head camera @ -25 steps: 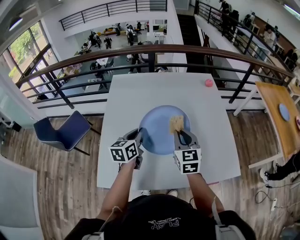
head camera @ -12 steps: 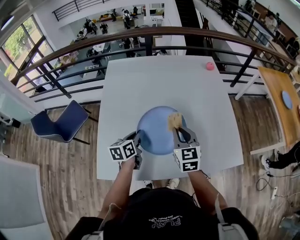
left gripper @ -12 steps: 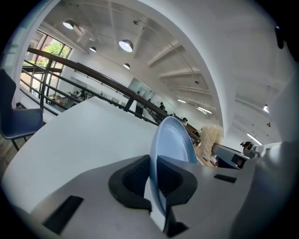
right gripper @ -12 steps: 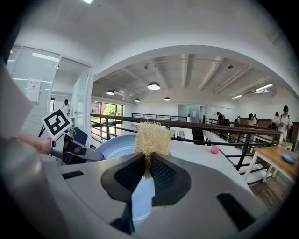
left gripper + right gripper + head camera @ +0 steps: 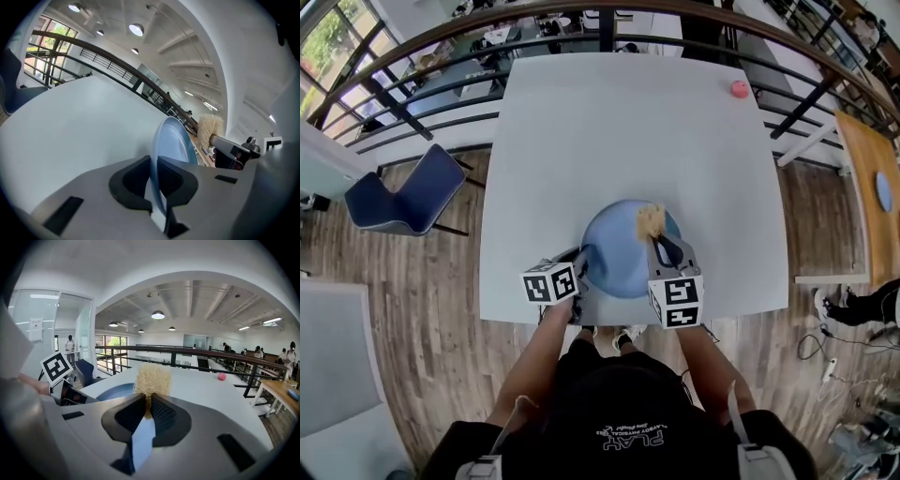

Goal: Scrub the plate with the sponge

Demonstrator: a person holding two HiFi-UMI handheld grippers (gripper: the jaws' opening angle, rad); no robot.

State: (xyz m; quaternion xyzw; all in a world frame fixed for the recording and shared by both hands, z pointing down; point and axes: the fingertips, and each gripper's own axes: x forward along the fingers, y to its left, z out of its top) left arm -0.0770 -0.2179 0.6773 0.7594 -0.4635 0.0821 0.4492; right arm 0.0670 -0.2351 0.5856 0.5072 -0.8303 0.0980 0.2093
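Observation:
A round blue plate lies near the front edge of the white table. My left gripper is shut on the plate's near-left rim; in the left gripper view the rim runs between the two jaws of that gripper. My right gripper is shut on a tan fibrous sponge, which rests on the far right part of the plate. In the right gripper view the sponge sticks up out of the gripper, with the plate to its left.
A small pink ball sits at the table's far right corner. A railing runs behind the table. A blue chair stands on the wooden floor to the left, and a wooden table to the right.
The head view has tipped further down, so the table sits higher in the picture. Both grips hold as before, and the sponge stays on the plate's far right part.

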